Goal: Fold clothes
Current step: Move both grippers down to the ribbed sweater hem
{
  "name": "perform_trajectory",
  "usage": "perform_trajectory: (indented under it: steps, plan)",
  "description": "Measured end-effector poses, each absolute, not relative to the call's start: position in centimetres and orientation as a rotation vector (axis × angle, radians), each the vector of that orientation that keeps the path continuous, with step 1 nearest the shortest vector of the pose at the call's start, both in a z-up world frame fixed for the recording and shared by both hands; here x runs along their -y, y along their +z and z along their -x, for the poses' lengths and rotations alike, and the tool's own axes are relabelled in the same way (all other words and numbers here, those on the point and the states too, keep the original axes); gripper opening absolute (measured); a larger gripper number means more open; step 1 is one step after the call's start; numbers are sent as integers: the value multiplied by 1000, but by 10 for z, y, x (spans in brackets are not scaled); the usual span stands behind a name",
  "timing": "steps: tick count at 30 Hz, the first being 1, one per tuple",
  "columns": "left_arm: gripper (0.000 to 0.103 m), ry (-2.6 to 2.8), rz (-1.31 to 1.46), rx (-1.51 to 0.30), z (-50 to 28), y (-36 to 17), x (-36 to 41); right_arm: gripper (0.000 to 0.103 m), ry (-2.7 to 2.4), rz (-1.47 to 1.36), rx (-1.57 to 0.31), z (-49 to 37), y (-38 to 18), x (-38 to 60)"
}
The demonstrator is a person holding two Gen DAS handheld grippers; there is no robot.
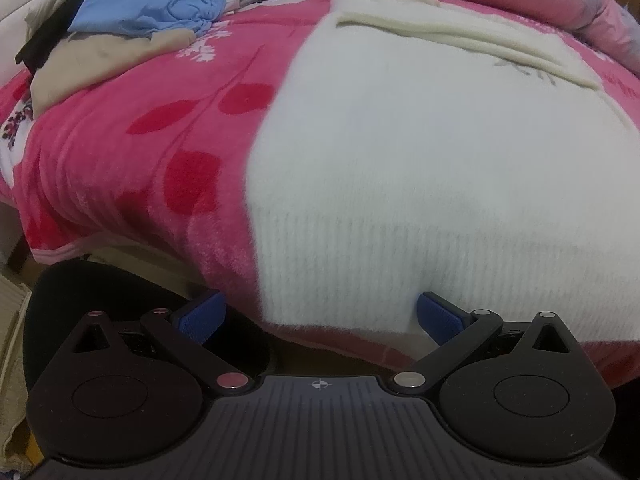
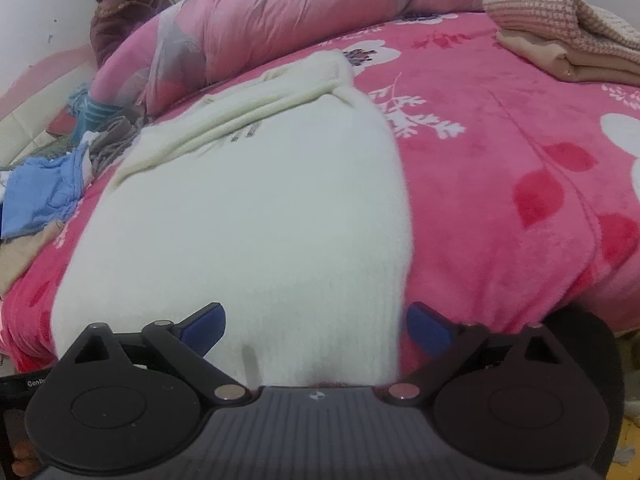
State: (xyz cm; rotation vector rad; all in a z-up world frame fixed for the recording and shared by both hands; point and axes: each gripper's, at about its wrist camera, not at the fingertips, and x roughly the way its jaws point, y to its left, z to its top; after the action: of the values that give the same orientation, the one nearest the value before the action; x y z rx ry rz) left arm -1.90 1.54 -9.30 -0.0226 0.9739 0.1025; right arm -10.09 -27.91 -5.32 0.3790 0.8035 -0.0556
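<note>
Sweater (image 1: 420, 168), 1, white, between 2 wide-spread grippers, left gripper (image 1: 320, 316), right gripper (image 2: 316, 326).

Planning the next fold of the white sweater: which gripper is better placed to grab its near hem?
Probably the right gripper: the white sweater hem fills nearly the whole gap between its open jaws. The left gripper, also open, straddles the hem's left corner, partly over the pink blanket.
</note>
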Motion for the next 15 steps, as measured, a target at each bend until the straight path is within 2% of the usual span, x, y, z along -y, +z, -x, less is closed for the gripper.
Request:
perform_trajectory:
  steps: [5,15]
  plan:
    - [103,103,5,-976,19,-94,-14,83,-68,-399,-801,100,-54,285]
    - [103,102,-19,-977,20,-96,-12,79,-70,-417,-795,100,-57,289]
